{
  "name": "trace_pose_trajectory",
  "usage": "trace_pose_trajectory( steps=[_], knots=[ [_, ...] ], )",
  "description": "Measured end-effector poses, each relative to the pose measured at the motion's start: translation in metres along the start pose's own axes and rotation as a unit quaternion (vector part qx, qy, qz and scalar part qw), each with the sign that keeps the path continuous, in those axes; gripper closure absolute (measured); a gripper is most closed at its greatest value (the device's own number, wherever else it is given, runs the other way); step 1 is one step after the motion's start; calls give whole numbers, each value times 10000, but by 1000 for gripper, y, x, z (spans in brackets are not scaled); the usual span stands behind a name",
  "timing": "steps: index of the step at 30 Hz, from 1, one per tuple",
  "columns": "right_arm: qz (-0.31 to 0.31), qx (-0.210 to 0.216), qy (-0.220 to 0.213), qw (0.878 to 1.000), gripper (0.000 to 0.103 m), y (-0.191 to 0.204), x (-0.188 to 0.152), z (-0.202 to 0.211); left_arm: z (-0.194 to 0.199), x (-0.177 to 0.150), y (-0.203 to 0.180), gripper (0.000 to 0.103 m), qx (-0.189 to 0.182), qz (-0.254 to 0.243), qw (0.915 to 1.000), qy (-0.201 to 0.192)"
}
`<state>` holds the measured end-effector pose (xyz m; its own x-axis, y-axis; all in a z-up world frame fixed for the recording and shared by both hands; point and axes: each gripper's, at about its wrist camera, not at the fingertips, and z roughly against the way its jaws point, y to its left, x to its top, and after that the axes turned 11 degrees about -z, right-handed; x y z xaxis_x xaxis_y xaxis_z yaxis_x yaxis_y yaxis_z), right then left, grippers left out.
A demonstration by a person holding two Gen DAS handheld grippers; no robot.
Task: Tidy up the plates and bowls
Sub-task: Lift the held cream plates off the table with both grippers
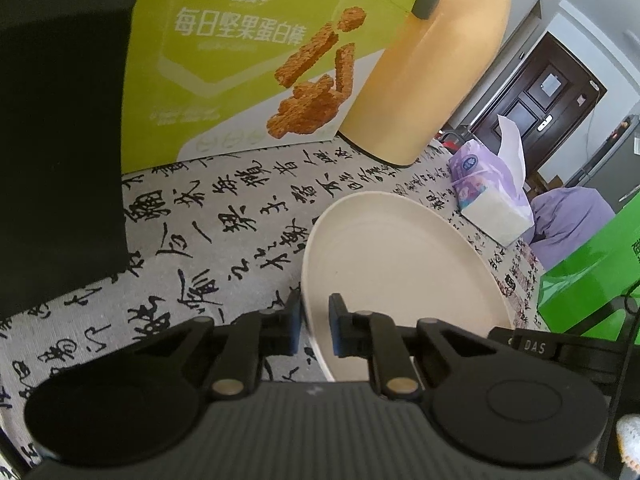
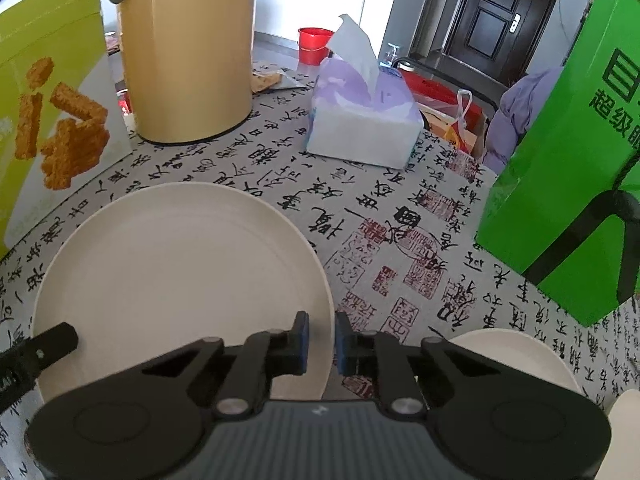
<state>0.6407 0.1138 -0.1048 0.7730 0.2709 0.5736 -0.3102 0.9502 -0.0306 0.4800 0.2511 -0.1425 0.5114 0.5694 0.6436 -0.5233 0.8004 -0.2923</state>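
Both tools (image 1: pixel 314 330) (image 2: pixel 322 342) narrowly parted, straddling opposite rims of cream plate (image 2: pixel 176 264); grip unclear.

both grippers, left gripper (image 1: pixel 314 326) and right gripper (image 2: pixel 322 342), are black linkage arms with silver pivot pins, blue-faced finger pads (image 2: pixel 304 336), ribbed grey bodies.

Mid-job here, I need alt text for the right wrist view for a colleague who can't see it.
The right gripper straddles the near right rim of a cream plate lying on a calligraphy-print tablecloth, jaws narrowly apart. Behind stand a yellow jug, a tissue box and a green bag; a second cream dish sits at lower right.
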Motion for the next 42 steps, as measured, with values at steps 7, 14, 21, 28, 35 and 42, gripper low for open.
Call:
trace_pose_trajectory(
  steps=[7, 14, 21, 28, 35, 42],
  knots=[
    [11, 60, -155, 9999, 92, -2, 0, 13, -1, 0, -3, 88, 35, -138, 9999, -9],
    [214, 347, -306, 9987, 98, 10, -5, 28, -4, 0, -4, 88, -385, -79, 9991, 135],
    [180, 337, -398, 9985, 98, 17, -4, 31, -3, 0, 0, 90, -392, 52, 9991, 163],
    [-321, 36, -441, 9985, 55, -13, 9, 23, -2, 1, 2, 89, -299, 56, 9994, 134],
    [-673, 248, 80, 9974, 58, -31, 19, -9, -2, 3, 3, 89, -84, -46, 10000, 22],
    [-681, 638, 253, 9953, 82, -30, 17, -19, -4, 2, 1, 92, -44, -174, 9998, -25]
  ],
)
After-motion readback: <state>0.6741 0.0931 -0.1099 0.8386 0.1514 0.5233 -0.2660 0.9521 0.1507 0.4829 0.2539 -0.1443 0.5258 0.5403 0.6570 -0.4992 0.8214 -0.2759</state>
